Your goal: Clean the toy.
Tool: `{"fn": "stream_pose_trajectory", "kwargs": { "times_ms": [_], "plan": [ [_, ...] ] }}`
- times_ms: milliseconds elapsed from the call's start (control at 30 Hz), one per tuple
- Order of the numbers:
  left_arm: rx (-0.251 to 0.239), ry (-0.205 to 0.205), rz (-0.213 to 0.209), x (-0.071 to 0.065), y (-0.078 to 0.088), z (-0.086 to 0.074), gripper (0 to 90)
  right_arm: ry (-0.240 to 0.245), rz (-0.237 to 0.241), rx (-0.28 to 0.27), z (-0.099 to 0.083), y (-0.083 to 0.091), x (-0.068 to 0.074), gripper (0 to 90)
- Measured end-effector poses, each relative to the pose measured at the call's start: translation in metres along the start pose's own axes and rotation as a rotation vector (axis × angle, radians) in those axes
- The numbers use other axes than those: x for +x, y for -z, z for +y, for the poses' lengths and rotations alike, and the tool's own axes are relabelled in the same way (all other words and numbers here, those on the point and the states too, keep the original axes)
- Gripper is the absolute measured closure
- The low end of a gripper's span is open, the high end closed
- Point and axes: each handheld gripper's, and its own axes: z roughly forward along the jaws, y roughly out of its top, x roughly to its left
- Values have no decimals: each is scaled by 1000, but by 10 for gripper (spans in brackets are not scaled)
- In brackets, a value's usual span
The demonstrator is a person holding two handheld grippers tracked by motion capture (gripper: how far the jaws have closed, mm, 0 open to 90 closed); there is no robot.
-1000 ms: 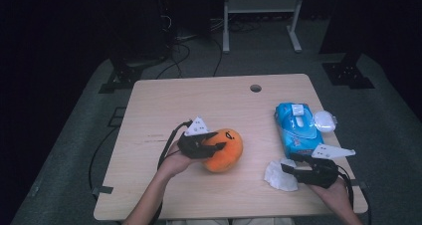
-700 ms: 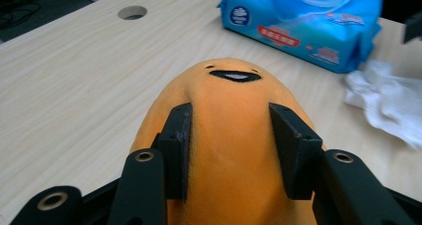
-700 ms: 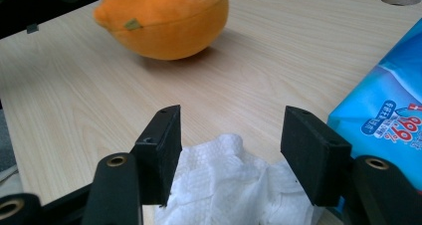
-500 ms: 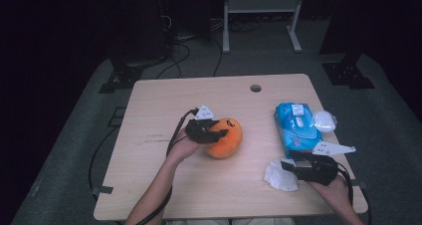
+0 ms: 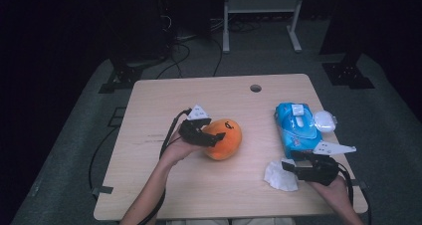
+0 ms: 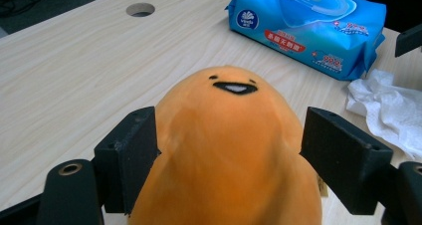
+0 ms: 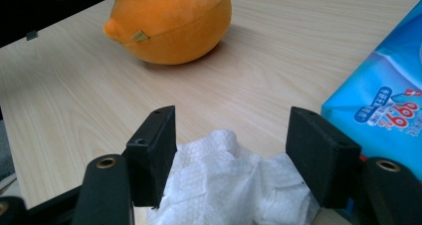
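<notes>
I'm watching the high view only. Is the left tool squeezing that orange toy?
Observer: No. The left tool has just been opening its jaws; the orange plush sits between them, with a gap at one jaw.
Operator: Any label on the toy?
Observer: Yes, the right gripper view shows a small tag at its seam.
Operator: And the other side?
Observer: The right tool has just been opening too; the white tissue lies between its jaws, unpressed.
</notes>
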Motion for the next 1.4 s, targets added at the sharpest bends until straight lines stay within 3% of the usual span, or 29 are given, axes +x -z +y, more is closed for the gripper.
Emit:
{"fn": "stream_pose_trajectory", "kwargs": {
  "times_ms": [367,600,1400],
  "plan": [
    [-23,39,10,-2,18,-23,197,-6,-2,3,-2,-1,0,344],
    [-28,40,23,-3,33,-32,192,-13,-5,2,-2,-2,0,339],
    [-16,86,46,-1,56,-61,170,-32,1,-4,-3,1,-1,342]
  ]
}}
